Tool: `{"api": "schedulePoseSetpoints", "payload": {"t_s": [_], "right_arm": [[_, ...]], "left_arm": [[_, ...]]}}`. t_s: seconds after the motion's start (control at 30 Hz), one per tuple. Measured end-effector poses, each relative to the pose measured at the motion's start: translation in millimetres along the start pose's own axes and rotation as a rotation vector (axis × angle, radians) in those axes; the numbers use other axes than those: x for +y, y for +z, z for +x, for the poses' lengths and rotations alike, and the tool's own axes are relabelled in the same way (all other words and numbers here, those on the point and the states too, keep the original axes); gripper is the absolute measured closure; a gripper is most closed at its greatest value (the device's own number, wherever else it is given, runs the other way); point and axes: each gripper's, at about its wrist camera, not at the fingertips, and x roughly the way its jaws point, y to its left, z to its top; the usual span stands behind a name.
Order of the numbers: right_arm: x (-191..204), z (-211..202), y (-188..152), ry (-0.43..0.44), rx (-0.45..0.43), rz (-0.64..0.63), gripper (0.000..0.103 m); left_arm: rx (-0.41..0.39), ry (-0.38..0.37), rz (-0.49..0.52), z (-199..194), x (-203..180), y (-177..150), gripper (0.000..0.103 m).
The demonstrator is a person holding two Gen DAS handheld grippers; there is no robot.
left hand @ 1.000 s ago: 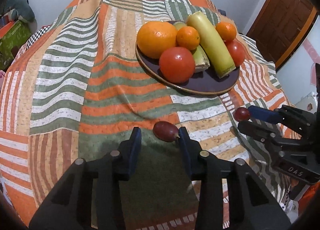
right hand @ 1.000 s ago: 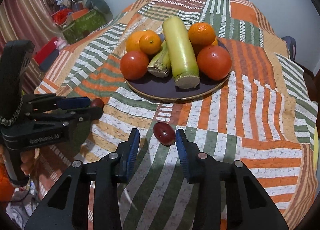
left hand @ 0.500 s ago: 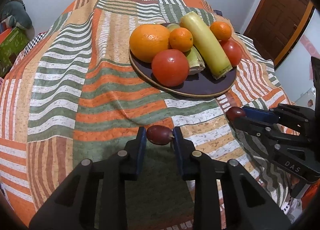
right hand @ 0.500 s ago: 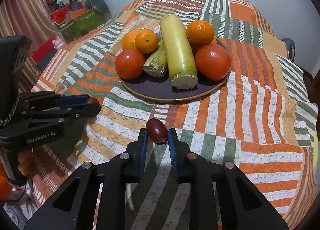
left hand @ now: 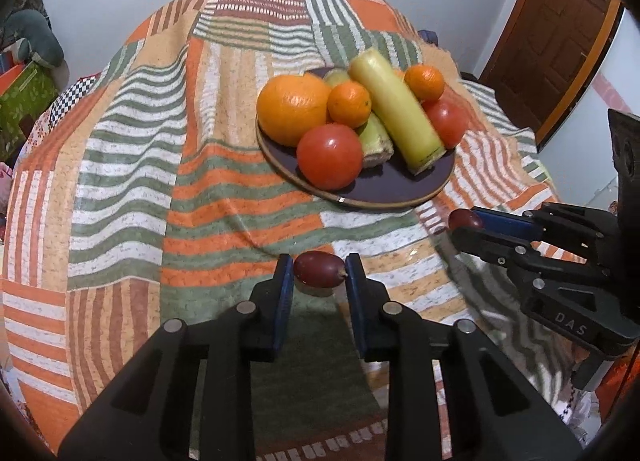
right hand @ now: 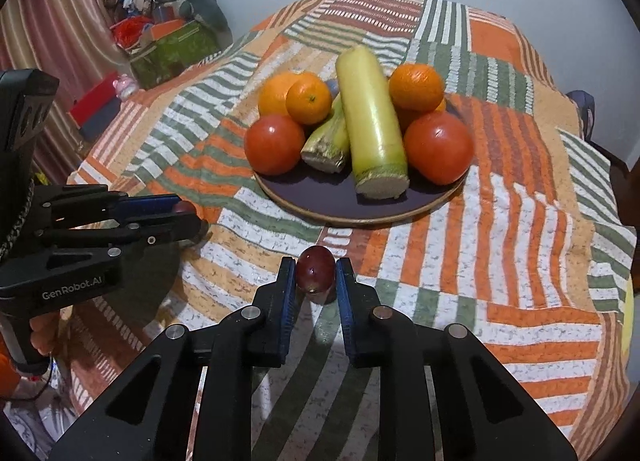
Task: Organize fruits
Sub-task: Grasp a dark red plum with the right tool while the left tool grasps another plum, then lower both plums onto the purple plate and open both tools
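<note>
Where gaps were, both tongs [left hand: 319, 275] [right hand: 316, 276] newly clamped.

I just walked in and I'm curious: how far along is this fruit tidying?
Mostly done, it seems: oranges, tomatoes and two pale green stalks already sit on the dark plate. In hand: the left tongs grip one red grape, and the right tongs grip another grape. Left to do: carry both grapes to the plate.

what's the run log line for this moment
left gripper: shut on grape | right gripper: shut on grape | plate: full
</note>
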Motion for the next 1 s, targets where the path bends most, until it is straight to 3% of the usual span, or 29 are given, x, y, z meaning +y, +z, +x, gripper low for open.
{"api": "schedulePoseSetpoints", "payload": {"t_s": [0.33, 1.0], "right_arm": [[-10, -9, 18, -0.014, -0.072, 0.014, 0.084], [-15, 25, 23, 0.007, -0.031, -0.004, 0.084]], "left_arm": [[-0.047, -0.049, 0.017, -4, -19, 28, 0.077], [0.004, -0.072, 0.026, 42, -28, 43, 0.077]]}}
